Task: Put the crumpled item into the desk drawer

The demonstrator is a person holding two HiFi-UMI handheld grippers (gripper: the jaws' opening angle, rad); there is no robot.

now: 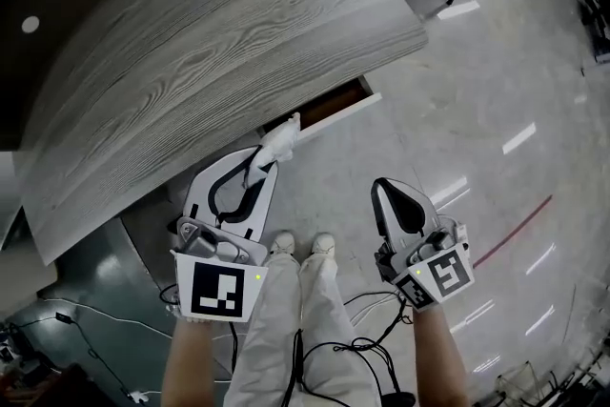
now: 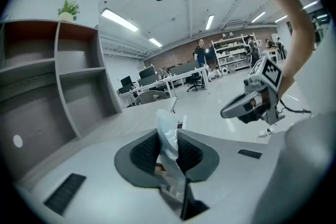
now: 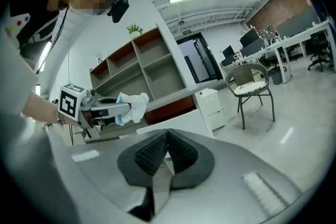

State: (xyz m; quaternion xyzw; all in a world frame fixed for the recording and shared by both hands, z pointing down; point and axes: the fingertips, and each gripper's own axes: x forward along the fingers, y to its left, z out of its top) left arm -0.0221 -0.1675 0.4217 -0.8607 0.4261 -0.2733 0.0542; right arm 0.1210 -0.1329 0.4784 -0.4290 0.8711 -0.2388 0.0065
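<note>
The left hand-held gripper (image 1: 257,169) is clamped on the crumpled item (image 1: 278,141), a pale wad of paper or tissue. The wad is pinched between the ribbed pads and pokes out past the tips, so the grip looks firm enough to carry it without dropping it. The item hangs in the air just in front of the drawer (image 1: 335,106), which stands partly pulled out under the edge of the wood-grain tabletop (image 1: 191,62), its brown inside showing behind a white front. The item is near the opening but not yet over or inside it. The right hand-held gripper (image 3: 167,139) has its jaws pressed together with nothing between them. It is held off to the side, well apart from the drawer, probably to leave the left one a clear path to the gap.
</note>
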